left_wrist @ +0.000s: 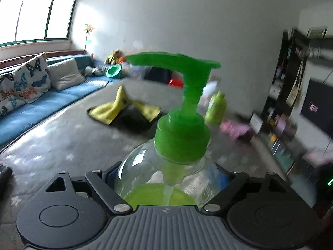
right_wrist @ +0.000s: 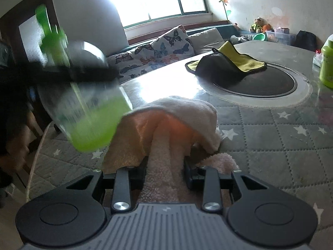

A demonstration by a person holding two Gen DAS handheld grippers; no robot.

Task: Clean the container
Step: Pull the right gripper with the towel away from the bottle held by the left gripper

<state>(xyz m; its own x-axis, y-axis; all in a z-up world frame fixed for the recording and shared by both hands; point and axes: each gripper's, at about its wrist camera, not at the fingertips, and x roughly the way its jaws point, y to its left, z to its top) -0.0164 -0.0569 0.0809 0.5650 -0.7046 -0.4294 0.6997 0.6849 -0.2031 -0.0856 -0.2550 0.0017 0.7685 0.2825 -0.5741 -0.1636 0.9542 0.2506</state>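
We see left gripper (left_wrist: pixel 169 177) clamping clear plastic pump bottle (left_wrist: pixel 174 166) with green liquid, raised above quilted grey worktop (right_wrist: pixel 281 145). Right gripper (right_wrist: pixel 166 162) fingers pinch pale pink towel (right_wrist: pixel 166 129) just beside bottle.

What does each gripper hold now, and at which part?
The left gripper holds the pump bottle by its clear body, below the green cap. The right gripper holds the pink towel by a bunched fold.
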